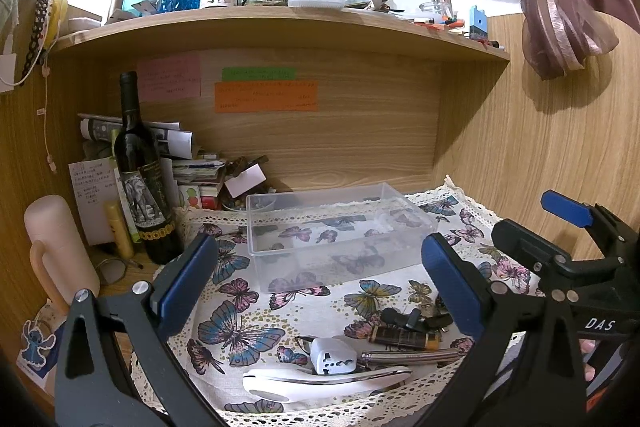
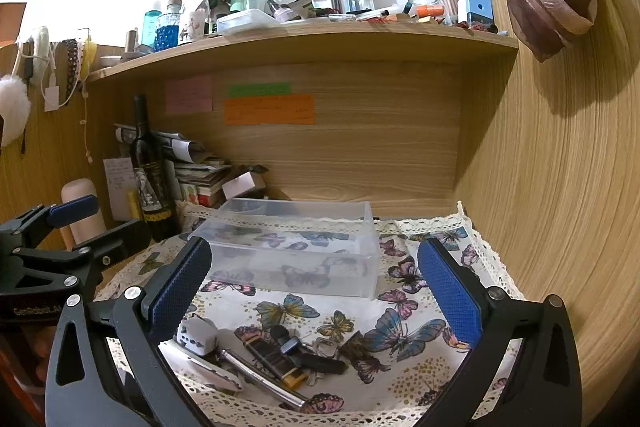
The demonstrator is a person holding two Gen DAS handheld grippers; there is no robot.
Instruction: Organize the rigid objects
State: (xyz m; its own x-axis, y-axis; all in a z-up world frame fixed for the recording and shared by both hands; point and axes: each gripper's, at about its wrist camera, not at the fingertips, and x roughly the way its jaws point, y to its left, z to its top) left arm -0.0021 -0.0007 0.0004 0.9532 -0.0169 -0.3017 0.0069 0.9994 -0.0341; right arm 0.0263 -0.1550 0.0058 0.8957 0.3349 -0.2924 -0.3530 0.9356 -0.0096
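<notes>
A clear plastic box stands empty on the butterfly cloth; it also shows in the right wrist view. In front of it lies a pile of small objects: a white plug adapter, a white curved handle, a metal rod, a brown-black tube and black clips. The same pile shows in the right wrist view: adapter, rod, tube. My left gripper is open above the pile. My right gripper is open above it too.
A dark wine bottle, a pink flask and stacked papers crowd the left back corner. A wooden shelf full of bottles overhangs the desk. A wood wall closes the right side. The right gripper shows in the left wrist view.
</notes>
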